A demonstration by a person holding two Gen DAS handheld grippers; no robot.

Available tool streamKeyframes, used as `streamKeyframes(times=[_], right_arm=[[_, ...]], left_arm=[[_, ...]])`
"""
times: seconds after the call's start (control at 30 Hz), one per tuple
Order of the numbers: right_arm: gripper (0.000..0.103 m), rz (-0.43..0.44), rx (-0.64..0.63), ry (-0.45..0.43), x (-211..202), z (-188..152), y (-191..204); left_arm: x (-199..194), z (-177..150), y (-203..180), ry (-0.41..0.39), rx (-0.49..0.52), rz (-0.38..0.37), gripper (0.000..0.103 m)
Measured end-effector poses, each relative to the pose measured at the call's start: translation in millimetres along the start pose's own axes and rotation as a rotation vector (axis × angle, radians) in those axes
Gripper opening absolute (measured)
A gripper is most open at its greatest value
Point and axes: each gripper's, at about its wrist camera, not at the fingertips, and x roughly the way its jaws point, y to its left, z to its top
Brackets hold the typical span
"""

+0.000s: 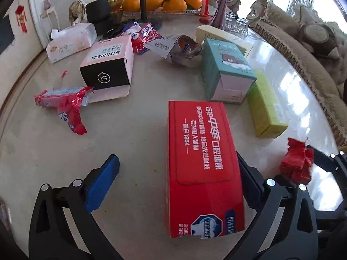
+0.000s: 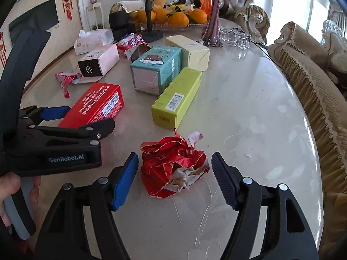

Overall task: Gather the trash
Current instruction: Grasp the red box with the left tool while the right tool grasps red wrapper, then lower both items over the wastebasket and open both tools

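A red toothpaste box [image 1: 201,162] lies on the marble table [image 1: 134,134] between the jaws of my left gripper [image 1: 176,156]. Its black pad sits right at the box's right side, while the blue pad [image 1: 106,179] stands well clear on the left, so this gripper is open. In the right wrist view a crumpled red wrapper [image 2: 173,164] rests on the table between the fingers of my right gripper [image 2: 175,155], which is open with a small gap on each side. The left gripper [image 2: 91,116] shows there too, straddling the red box [image 2: 97,106].
Other litter lies behind: a yellow-green box [image 2: 176,99], a teal bear box [image 2: 156,69], a cream box [image 2: 190,52], a pink and black box [image 1: 108,65], red wrappers [image 1: 69,106], a silver wrapper [image 1: 177,47] and a tissue pack [image 1: 71,41]. An orange tray [image 2: 173,19], vase [image 2: 213,21] and glasses [image 2: 236,38] stand at the back. Chairs [image 2: 314,91] line the right edge.
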Motion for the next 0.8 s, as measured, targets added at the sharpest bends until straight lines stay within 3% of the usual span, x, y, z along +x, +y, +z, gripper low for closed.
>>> streamKeyframes(times=[0.13, 0.2, 0.23, 0.27, 0.3, 0.4, 0.53, 0.8], right_arm=[[0.058, 0.008, 0.0, 0.02, 4, 0, -1], [0.052, 0.01, -0.003, 0.018, 3, 1, 0], [0.048, 0.015, 0.0, 0.017, 2, 1, 0], [0.047, 0.017, 0.004, 0.013, 1, 1, 0], [0.044, 0.014, 0.005, 0.011, 0, 1, 0], [0.042, 0.025, 0.029, -0.006, -6, 0, 2], [0.041, 0.054, 0.068, -0.059, -27, -3, 0], [0.042, 0.147, 0.05, -0.167, -100, -40, 28]], left_arm=[[0, -4, -2, -0.012, 0.037, 0.005, 0.095], [-3, -5, 0, -0.028, 0.047, 0.0, 0.086], [-5, -4, 1, -0.037, 0.053, -0.002, 0.072], [-6, -3, 2, -0.047, 0.059, -0.003, 0.05], [-8, -2, 3, -0.055, 0.066, -0.002, 0.047], [-7, 1, 10, -0.039, 0.071, -0.047, 0.047], [-23, -2, 28, -0.058, 0.002, -0.147, 0.047], [-118, -48, 56, -0.203, 0.026, -0.278, 0.047]])
